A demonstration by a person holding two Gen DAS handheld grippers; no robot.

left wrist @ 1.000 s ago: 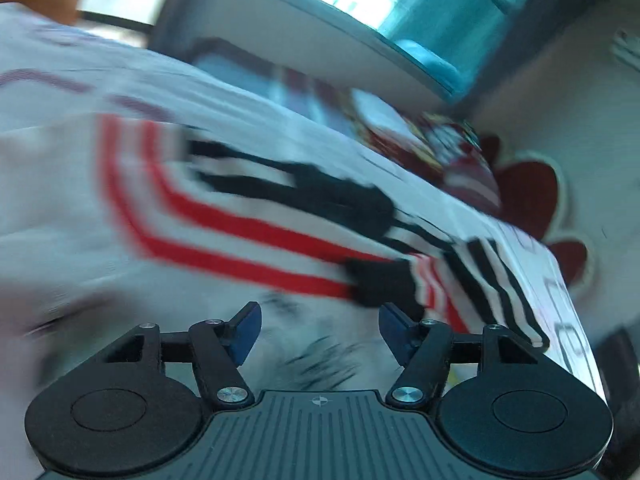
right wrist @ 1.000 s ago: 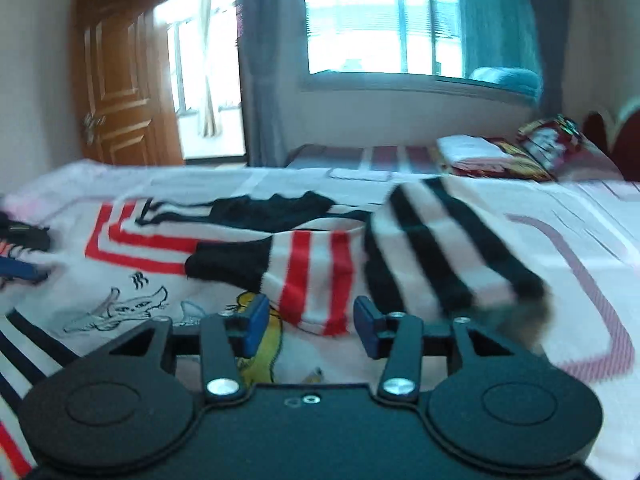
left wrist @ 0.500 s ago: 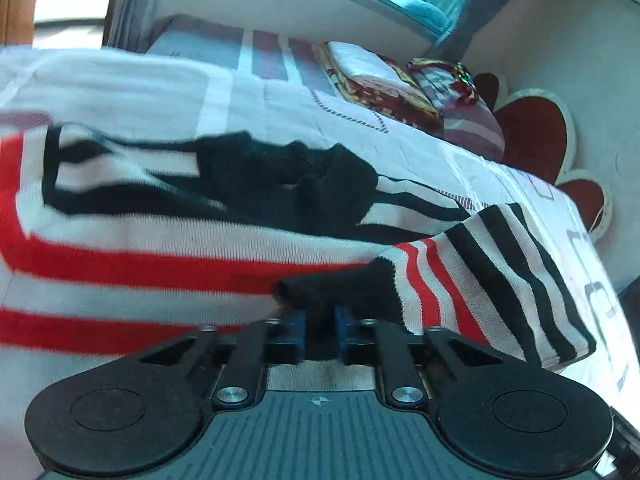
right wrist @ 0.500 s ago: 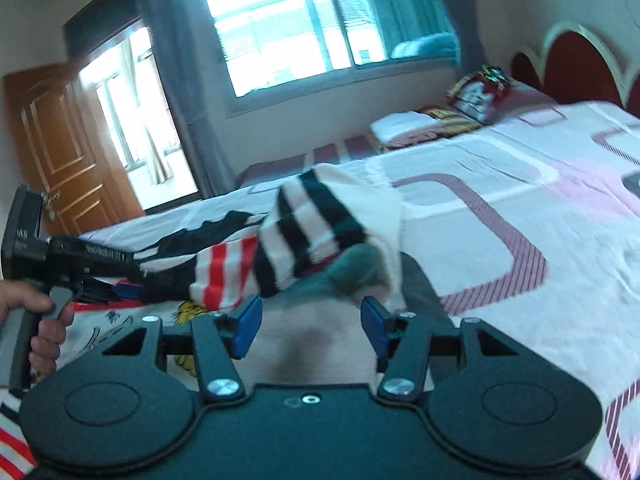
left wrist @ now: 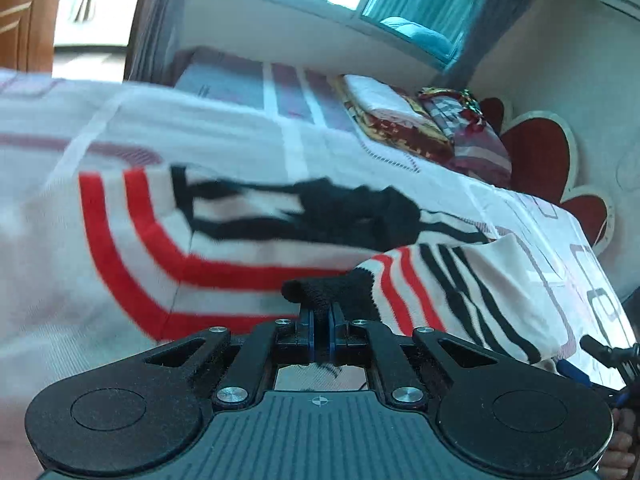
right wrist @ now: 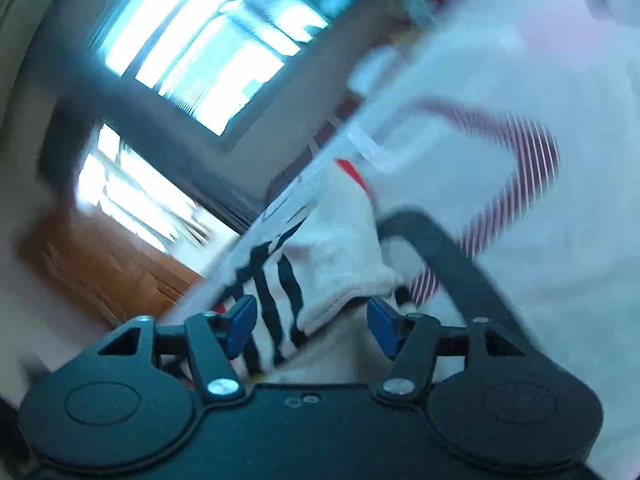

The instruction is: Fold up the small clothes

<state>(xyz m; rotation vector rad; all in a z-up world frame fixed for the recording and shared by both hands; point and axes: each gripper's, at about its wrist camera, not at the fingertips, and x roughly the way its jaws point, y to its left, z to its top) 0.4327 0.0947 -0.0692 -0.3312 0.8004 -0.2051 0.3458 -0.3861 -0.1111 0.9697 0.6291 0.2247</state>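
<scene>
- The left tool (left wrist: 321, 334) has its blue pads pinched tight on the black cuff (left wrist: 320, 290) of the striped sweater (left wrist: 224, 248).
- The sweater, white with red and black stripes, lies spread on the bed (left wrist: 360, 160); its sleeve (left wrist: 452, 292) is folded over the body.
- The right tool (right wrist: 310, 324) stands part-way apart and is closing; the white hem (right wrist: 340, 276) lies between its pads, which do not press it.
- The right wrist view is tilted and blurred.
</scene>
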